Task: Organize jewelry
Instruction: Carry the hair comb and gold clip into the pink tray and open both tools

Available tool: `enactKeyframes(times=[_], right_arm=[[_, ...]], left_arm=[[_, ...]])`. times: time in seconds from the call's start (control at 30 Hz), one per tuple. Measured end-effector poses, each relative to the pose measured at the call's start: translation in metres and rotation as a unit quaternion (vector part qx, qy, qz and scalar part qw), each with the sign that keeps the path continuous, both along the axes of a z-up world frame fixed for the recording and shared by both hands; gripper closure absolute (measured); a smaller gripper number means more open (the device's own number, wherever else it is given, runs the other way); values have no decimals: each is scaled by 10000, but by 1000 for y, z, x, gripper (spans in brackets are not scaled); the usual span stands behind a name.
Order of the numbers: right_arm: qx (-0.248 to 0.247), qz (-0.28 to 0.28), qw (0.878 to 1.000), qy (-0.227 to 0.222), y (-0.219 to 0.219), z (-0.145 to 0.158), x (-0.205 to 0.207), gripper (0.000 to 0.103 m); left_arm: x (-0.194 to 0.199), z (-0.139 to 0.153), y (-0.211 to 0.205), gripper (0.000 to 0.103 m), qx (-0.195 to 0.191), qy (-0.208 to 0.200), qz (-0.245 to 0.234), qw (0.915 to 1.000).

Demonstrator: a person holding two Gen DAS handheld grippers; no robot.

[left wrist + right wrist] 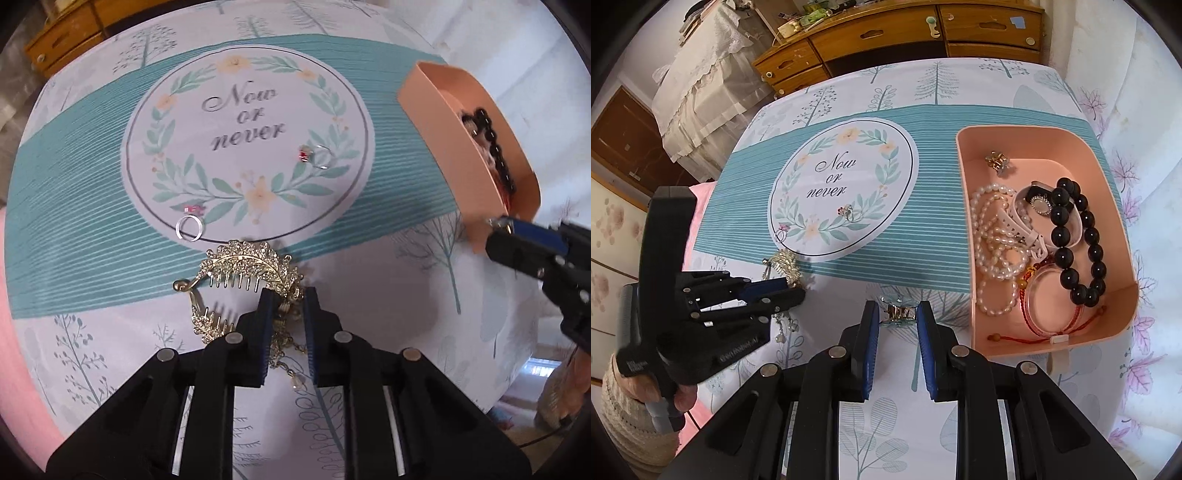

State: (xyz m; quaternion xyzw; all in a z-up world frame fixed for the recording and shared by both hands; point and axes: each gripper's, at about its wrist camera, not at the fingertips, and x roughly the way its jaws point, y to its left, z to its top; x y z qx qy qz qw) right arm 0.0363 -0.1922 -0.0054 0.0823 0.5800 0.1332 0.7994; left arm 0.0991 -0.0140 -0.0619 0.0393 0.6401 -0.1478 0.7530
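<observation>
A gold rhinestone hair comb (240, 269) with dangling chains lies on the printed tablecloth; my left gripper (287, 295) is closed around its right end, and it also shows in the right wrist view (786, 264). My right gripper (898, 308) has its jaws on either side of a small silver ring (899, 314) and holds it near the table, left of the pink box (964, 206). The box holds a pearl strand (993, 236), a black bead bracelet (1082, 240), a white watch and red bracelets. Two rings lie on the round print, one with a red stone (314, 155) and one with a pink stone (190, 221).
A wooden dresser (886, 33) stands behind the table. A pink cloth (22, 332) lies along the table's left edge. The pink box (443, 155) sits at the table's right side. A lace-covered piece of furniture (701, 62) is at the far left.
</observation>
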Motion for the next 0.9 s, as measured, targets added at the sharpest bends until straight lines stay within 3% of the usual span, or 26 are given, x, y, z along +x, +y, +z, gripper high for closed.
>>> enactKeyframes(times=[0.33, 0.63, 0.9], right_arm=[[88, -5, 9999, -98, -3, 8, -6, 82], [325, -62, 9984, -467, -24, 42, -21, 82], [321, -374, 9945, -921, -75, 87, -21, 82]], left_arm=[[-3, 38, 3, 90, -264, -334, 303, 9986], [-11, 120, -36, 90, -573, -940, -94, 9939], [1, 179, -105, 90, -641, -1403, -573, 9864]])
